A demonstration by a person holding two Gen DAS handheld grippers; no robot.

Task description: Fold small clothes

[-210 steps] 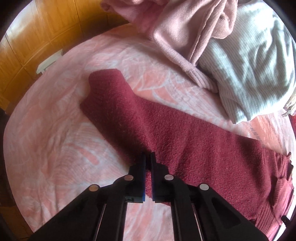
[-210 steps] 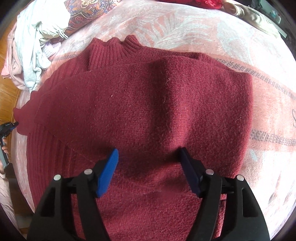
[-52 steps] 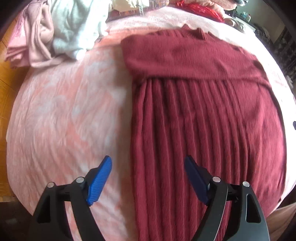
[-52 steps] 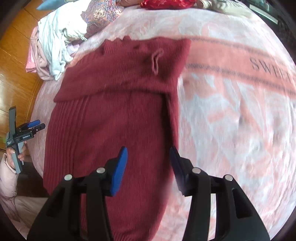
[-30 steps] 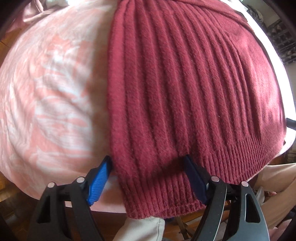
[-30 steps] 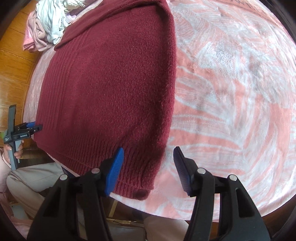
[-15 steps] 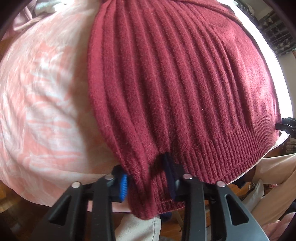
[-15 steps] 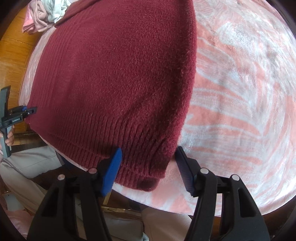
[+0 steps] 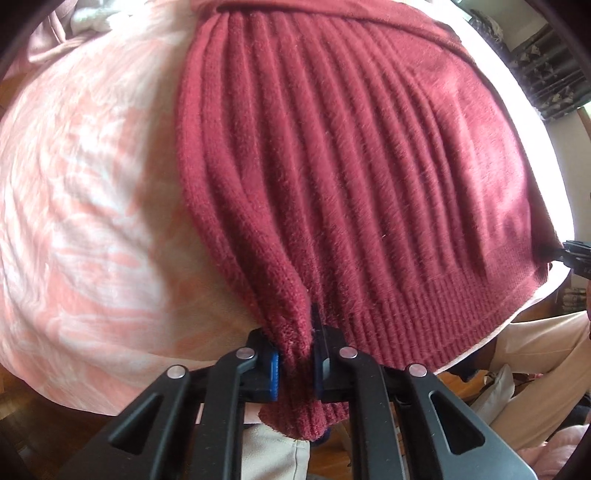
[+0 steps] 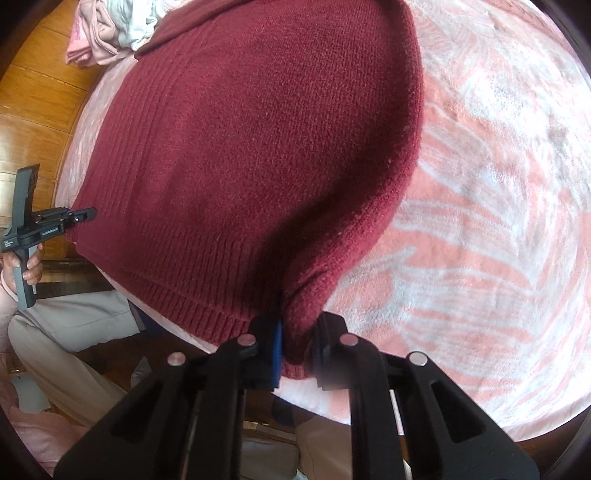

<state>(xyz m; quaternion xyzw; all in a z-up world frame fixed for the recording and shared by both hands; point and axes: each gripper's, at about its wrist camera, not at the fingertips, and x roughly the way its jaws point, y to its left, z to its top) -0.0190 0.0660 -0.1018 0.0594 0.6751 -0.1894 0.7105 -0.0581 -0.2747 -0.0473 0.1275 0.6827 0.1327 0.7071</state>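
**Both hem corners of the sweater pinched, ready for the lengthwise fold.**

Left wrist view: the left hand-held gripper, whose jaws have just been closing, is clamped on the left hem corner of the dark red sweater. The sweater fills the centre and right of the frame on the pink blanket of the bed. The pinch looks bunched and shallow, so the knit could slip out on lifting. Only this view shows the raised ribs of the sweater's left part and the shelving at upper right. Right wrist view: the right hand-held gripper, also just closed, grips the right hem corner. Uneven lifting of the two corners would likely skew the fold or drag the folded-in sleeves loose. Only this view shows the clothes pile at upper left, the wooden floor, and the person's left hand at the left edge.
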